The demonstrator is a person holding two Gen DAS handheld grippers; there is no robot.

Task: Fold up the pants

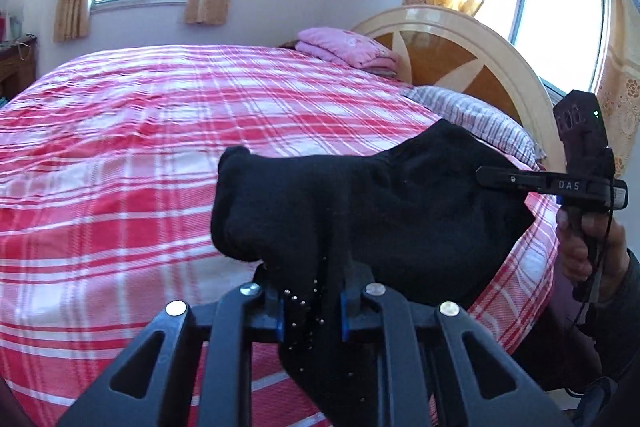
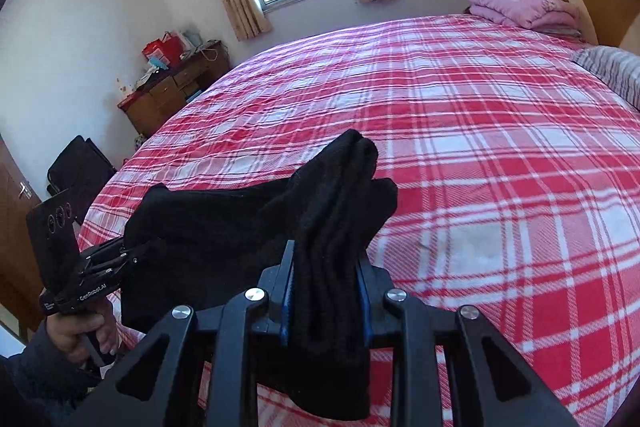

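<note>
Black pants (image 1: 400, 211) hang in the air over the near edge of the bed, stretched between my two grippers. In the left wrist view my left gripper (image 1: 312, 303) is shut on a bunched fold of the cloth, which spills over its fingers. My right gripper (image 1: 494, 175) enters from the right, clamped on the other end, with a hand below it. In the right wrist view my right gripper (image 2: 326, 287) is shut on a thick gathered fold of the pants (image 2: 224, 223). My left gripper (image 2: 130, 257) grips the far left end.
The bed (image 1: 120, 147) carries a red and white plaid sheet (image 2: 500, 147). A folded pink blanket (image 1: 348, 47) and a striped pillow (image 1: 476, 115) lie by the arched headboard (image 1: 452, 43). A cluttered wooden desk (image 2: 172, 87) and a black bag (image 2: 80, 163) stand beyond the bed's left side.
</note>
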